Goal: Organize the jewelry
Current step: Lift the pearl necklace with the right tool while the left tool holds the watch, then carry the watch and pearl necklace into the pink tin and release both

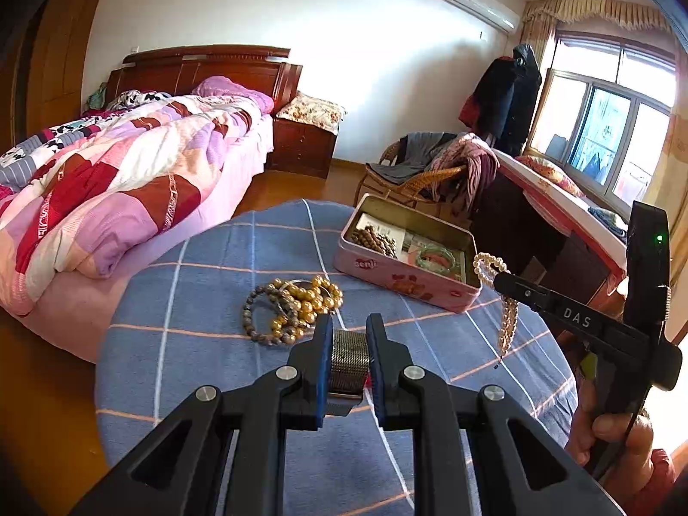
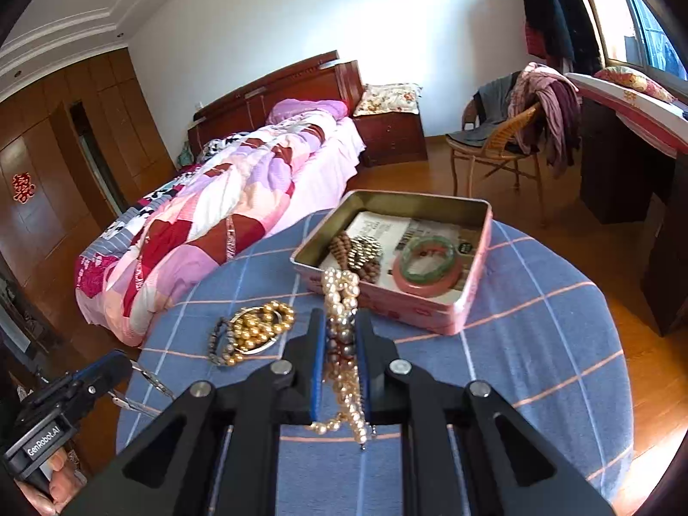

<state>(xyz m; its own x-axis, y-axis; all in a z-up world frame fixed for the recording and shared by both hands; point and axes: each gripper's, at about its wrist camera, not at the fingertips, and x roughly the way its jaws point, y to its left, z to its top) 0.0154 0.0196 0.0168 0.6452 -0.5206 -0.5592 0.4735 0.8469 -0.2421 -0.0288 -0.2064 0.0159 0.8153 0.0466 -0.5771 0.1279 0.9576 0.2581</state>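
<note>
pearl necklace [image 2: 342, 301] hangs clamped in the right gripper [image 2: 339, 322] at lower centre, just before the pink tin [image 2: 430, 314]. left gripper [image 1: 349, 335] pinches a metal mesh band [image 1: 349, 361] at lower centre; gold beads [image 1: 301, 301] lie on the cloth at centre.

1. A cream pearl necklace [image 2: 342, 301] hangs bunched and doubled, clamped between hand-held gripper pads, above the surface.
2. A silver metal-mesh band [image 1: 349, 361] is pinched upright between other pads.
3. A pile of gold bead strands and grey stone bracelets [image 1: 292, 309] lies on the blue checked surface.
4. An open pink rectangular tin [image 2: 473, 296] holds brown wooden beads [image 2: 344, 249] and a green-and-pink bangle [image 2: 430, 266].
</note>
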